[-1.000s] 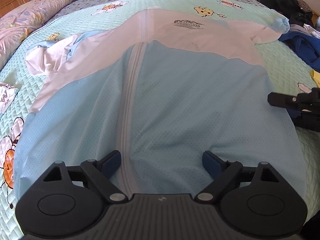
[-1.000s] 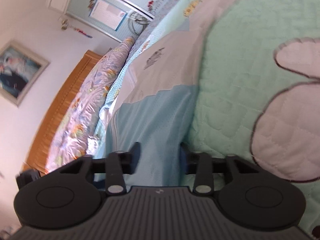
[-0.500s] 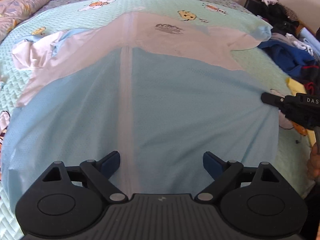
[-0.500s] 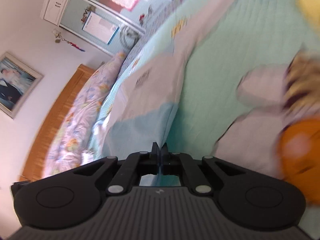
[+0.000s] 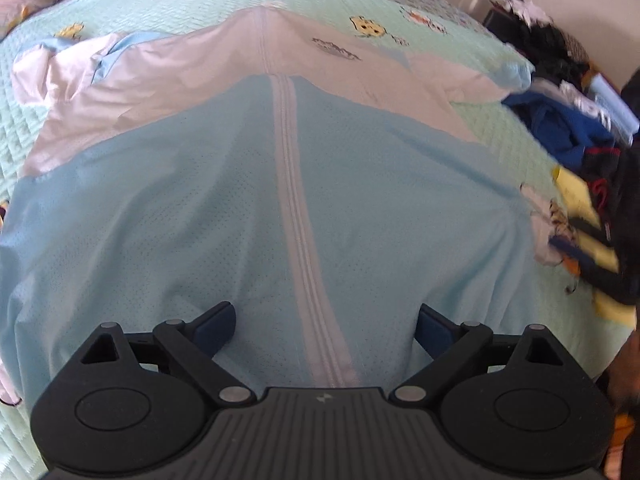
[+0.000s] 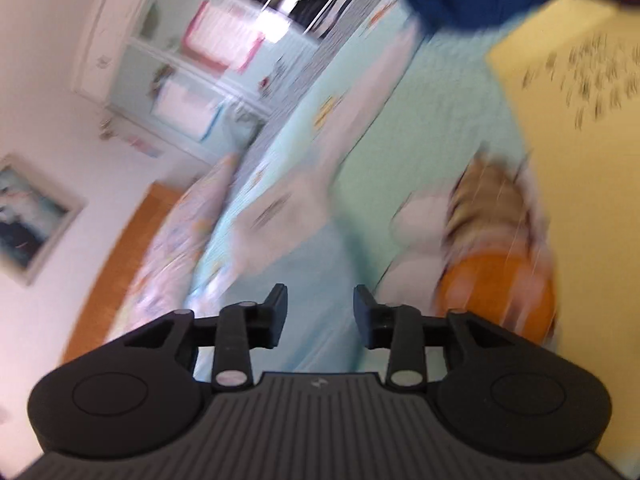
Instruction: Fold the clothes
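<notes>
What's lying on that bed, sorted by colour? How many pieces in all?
Light blue and white: 1, the zip jacket spread flat.
Dark blue: 1, a crumpled garment.
Yellow: 1, a cloth at the edge.
Total: 3 I can tell apart; the dark heap beyond is too blurred to count.

The left tongs (image 5: 326, 330) hover wide open over the blue-and-white jacket (image 5: 256, 184) spread on the bedspread (image 5: 504, 136).

Blue-white zip jacket (image 5: 224, 184) spread flat, front up, on bed.
</notes>
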The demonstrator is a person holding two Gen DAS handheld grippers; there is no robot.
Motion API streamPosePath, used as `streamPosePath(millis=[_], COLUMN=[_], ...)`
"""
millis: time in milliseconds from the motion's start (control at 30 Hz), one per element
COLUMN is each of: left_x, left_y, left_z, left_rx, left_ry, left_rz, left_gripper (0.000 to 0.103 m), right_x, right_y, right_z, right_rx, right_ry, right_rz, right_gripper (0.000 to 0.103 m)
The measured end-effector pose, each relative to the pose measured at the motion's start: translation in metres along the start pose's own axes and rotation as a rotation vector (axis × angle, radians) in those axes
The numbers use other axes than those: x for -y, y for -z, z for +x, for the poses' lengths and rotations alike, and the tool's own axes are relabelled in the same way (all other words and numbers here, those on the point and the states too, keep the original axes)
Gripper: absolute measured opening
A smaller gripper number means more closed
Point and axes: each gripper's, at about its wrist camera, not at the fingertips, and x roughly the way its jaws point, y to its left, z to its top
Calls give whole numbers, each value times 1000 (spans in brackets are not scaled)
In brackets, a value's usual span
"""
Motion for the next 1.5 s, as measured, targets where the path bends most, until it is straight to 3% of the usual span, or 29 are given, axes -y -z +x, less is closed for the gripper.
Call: streamPosePath(millis=[67,167,300,467,533,600,767,900,933,1000,1033,1100,1167,1267,1333,1500], left_x=[-5,-10,-14,1,8,12,11,8,9,11,12,15,14,7,2,-6], left_y=[-2,-5,-7,6,13,16,16,18,19,19,19,19,19,18,18,21], left_z=[-7,-17,-32,-32,-31,-30,-26,-22,-22,-24,-26,-28,-31,-34,-34,-31], left_rx=[17,46,69,34,18,7,6,-5,-5,-3,0,6,12,20,19,4], left_ry=[28,52,96,124,134,139,134,140,140,147,149,151,145,136,132,120], left_rz=[-37,-68,-90,-1,38,61,51,35,35,46,54,68,69,44,29,9], left_gripper=[95,95,95,95,95,95,95,95,95,95,95,95,95,96,96,97], right_x=[-2,-2,-1,-14,-19,-20,-18,-9,-7,-14,-23,-38,-55,-90,-103,-108], right_y=[21,41,42,37,38,39,32,21,21,27,35,52,70,102,119,147], right_z=[0,7,18,34,37,35,-11,-40,-42,-37,-29,-13,0,13,20,25], right_rx=[-93,-160,-164,-168,-167,-163,-45,23,15,-56,-117,-196,-204,-175,-168,-179], right_ry=[-42,33,16,36,71,102,122,214,192,54,11,18,74,275,355,492], right_rz=[24,19,39,-17,-42,-38,19,-20,-31,-66,-110,-207,-356,-755,-970,-1330], right_gripper=[40,39,39,38,21,5,1,4,6,13,32,59,61,62,63,65])
